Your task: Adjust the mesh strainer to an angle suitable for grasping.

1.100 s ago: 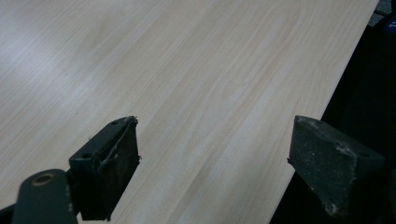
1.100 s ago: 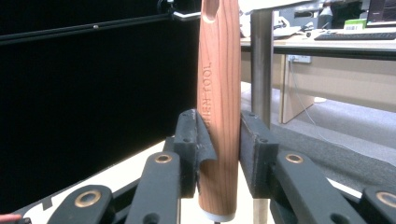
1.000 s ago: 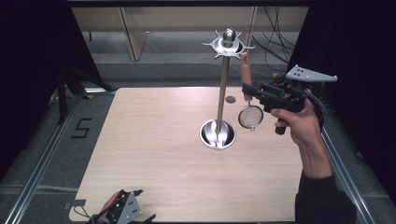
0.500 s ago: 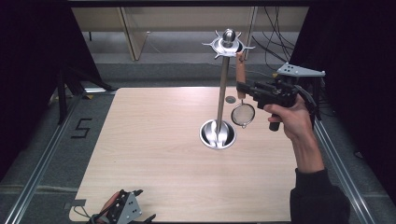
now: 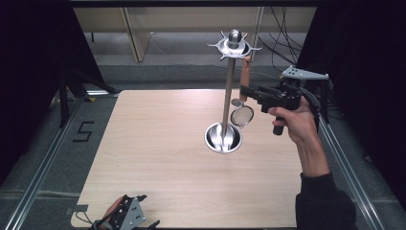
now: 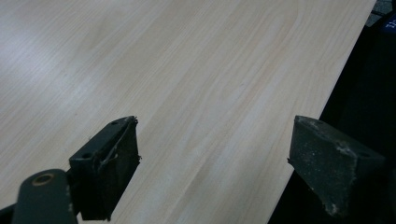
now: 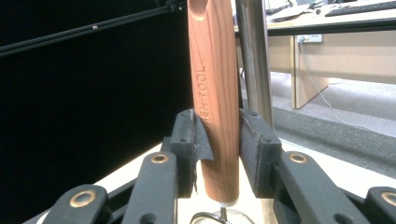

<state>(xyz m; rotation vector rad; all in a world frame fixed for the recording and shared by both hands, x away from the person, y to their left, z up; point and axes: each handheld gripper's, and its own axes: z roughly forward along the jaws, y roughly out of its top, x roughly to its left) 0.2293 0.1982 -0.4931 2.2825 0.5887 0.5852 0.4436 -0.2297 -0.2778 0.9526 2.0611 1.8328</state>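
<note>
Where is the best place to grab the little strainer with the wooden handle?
Grab the strainer by its wooden handle, around the middle, coming in from the side. The handle stands upright, long and straight, so two flat jaws can pinch it well; the round mesh bowl at the bottom looks too flimsy to squeeze. The right hand-held gripper grips it that way, beside the stand's metal pole.

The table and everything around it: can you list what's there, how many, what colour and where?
Table: one, pale wood, centre.
Stand: one, silver pole on a round base, hooks on top, right of the table's centre.
Strainer: one, wooden handle with round metal mesh, upright beside the pole, gripped at the handle.
Small round thing: one, grey, behind the stand; too small to tell.
Desks: pale wood, beyond the table.
Right claw: black, shut on the handle.
Left claw: black, open, over the near edge.
</note>
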